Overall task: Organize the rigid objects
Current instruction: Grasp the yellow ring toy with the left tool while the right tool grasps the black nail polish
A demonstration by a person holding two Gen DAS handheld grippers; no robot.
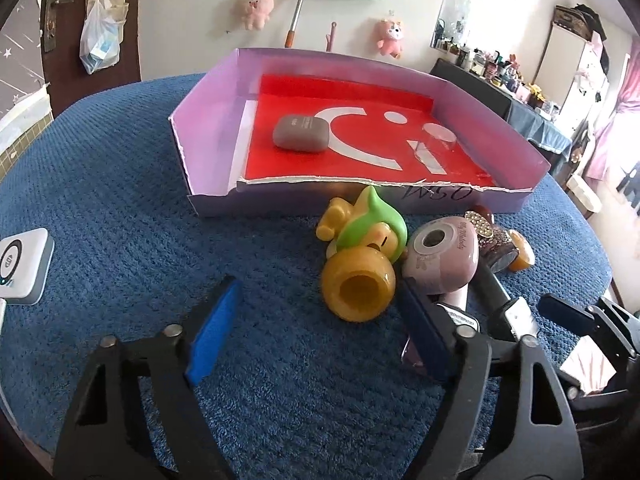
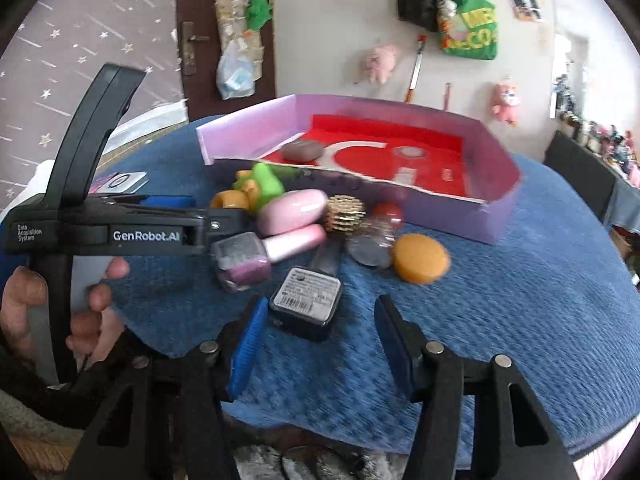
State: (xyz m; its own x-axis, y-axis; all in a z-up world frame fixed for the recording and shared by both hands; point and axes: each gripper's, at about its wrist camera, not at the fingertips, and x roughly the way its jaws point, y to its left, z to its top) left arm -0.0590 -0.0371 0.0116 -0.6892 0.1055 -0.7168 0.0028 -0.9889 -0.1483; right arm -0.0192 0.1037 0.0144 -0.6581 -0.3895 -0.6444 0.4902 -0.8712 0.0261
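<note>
A yellow and green toy figure (image 1: 360, 264) lies on its side on the blue cloth, its hollow yellow base just beyond my left gripper (image 1: 320, 320). That gripper is open and its pads touch nothing. Beside the toy are a pink round case (image 1: 440, 256), a glitter bottle (image 1: 492, 236) and an orange disc (image 1: 524, 256). My right gripper (image 2: 320, 328) is open. A dark square bottle (image 2: 306, 300) with a barcode label lies between its tips, close to the left finger. A pink nail polish bottle (image 2: 244, 260) lies next to it.
A shallow purple box (image 1: 208, 120) with a red floor stands behind the pile and holds a grey earbud case (image 1: 302, 133). A white device (image 1: 22, 266) rests at the cloth's left edge. A person's hand (image 2: 92, 300) holds the left gripper's handle.
</note>
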